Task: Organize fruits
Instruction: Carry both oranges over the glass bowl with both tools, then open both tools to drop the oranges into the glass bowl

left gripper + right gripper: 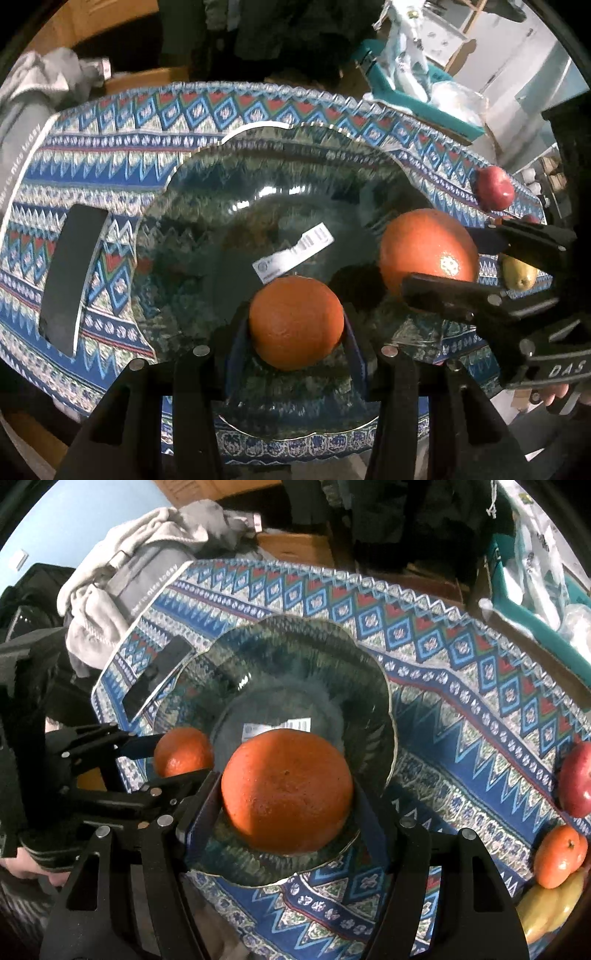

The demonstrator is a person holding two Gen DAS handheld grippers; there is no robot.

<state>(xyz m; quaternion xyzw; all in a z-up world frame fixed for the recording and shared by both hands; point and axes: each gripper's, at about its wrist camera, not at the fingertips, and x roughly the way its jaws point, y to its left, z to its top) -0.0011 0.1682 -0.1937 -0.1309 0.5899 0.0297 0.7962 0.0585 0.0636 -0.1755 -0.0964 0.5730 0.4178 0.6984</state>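
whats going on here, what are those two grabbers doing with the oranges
A person is working two handheld grippers over a glass bowl on a patterned cloth. The left gripper is closed on a smaller orange, and the right gripper is closed on a larger orange, both over the near side of the bowl. A red apple, a tangerine and a yellow fruit sit on the cloth off to the right, outside the bowl.
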